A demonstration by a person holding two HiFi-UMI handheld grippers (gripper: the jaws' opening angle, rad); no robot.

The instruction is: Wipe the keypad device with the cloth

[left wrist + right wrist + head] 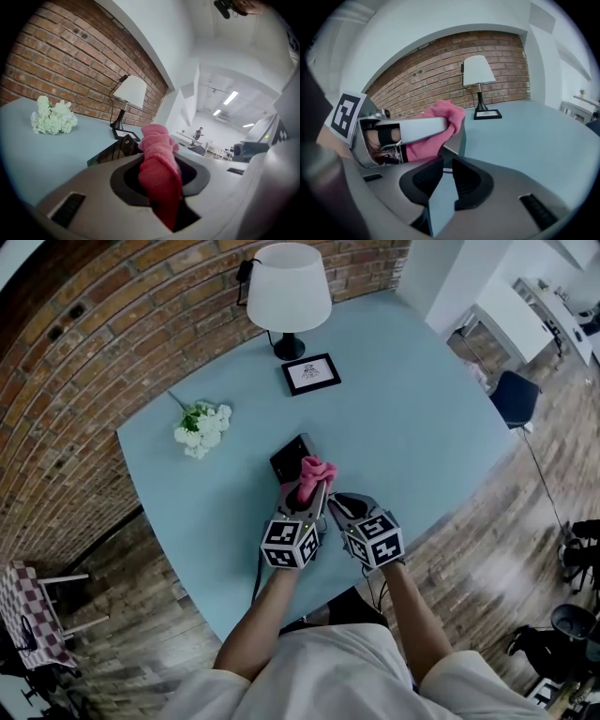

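The cloth [317, 471] seems soft and light, pinched in the left gripper [312, 493] jaws; right gripper [338, 504] jaws stand slightly apart, empty.

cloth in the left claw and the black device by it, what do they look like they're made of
The cloth looks like soft fleecy fabric, perhaps microfibre, pink and matt: its surface is fuzzy and it bunches into rounded folds. The device is probably hard plastic, black with a glossy face: straight edges, and pale streaks reflect on it. Neither is certain.
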